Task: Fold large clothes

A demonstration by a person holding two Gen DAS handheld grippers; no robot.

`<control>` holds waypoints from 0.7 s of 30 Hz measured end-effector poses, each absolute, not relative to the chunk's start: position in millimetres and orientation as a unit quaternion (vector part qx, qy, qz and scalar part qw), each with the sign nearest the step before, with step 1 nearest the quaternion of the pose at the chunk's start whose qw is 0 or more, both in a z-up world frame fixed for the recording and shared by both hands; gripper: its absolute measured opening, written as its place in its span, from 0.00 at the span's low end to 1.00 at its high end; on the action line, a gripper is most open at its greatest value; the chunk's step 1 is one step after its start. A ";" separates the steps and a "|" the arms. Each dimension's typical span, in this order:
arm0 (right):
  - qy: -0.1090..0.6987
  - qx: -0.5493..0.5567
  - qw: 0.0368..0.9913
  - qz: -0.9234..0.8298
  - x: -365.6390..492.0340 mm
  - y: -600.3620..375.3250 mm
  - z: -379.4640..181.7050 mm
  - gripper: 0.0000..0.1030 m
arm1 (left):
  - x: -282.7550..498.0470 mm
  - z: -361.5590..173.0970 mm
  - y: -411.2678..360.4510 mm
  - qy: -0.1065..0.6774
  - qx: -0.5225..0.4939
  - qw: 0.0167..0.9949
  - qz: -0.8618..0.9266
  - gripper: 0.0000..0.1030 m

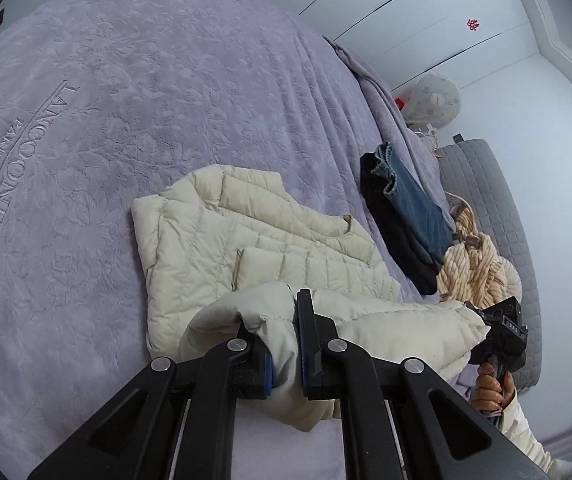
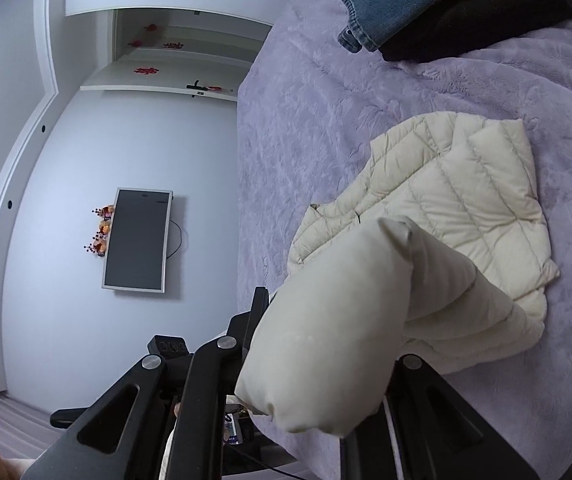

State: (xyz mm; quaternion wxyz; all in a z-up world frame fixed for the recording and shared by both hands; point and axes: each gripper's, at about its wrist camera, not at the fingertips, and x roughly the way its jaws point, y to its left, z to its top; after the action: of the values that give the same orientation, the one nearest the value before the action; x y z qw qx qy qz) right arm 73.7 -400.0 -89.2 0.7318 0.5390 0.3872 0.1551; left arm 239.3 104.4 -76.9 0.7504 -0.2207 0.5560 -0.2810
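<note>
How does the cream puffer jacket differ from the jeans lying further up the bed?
The cream puffer jacket is pale, quilted and bulky; the jeans are blue denim and lie flat. The jacket is part lifted, its near edge pinched by the left gripper and the right gripper; nothing holds the jeans. The jacket rests directly on the purple blanket; the jeans lie partly on a black garment. Both are on the bed.

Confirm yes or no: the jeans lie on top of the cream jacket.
No. In the left wrist view the jeans lie apart from the jacket, resting on a black garment on the bed.
</note>
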 end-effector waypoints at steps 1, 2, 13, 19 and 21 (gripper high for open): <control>0.390 0.542 0.729 0.150 81.0 -403.2 -95.3 0.14 | 246.6 -82.8 101.3 0.559 -0.212 0.752 -0.276 0.10; 0.392 0.545 0.727 0.145 88.1 -406.4 -102.0 0.14 | 252.4 -88.7 97.8 0.562 -0.204 0.755 -0.272 0.10; 0.424 0.553 0.710 0.099 156.8 -425.6 -184.8 0.14 | 298.0 -163.6 64.9 0.581 -0.141 0.766 -0.235 0.10; 0.419 0.568 0.703 0.084 166.7 -429.6 -212.9 0.14 | 302.9 -172.7 57.0 0.587 -0.128 0.767 -0.224 0.11; 0.422 0.563 0.706 0.079 169.6 -428.8 -211.8 0.15 | 303.8 -168.6 54.4 0.592 -0.118 0.767 -0.217 0.11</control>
State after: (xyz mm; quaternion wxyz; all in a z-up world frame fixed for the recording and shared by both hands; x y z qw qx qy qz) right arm 169.6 -428.8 -211.8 0.7063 0.5627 0.4223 0.0788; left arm 303.8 54.4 -168.6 0.7673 -0.1180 0.5918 -0.2169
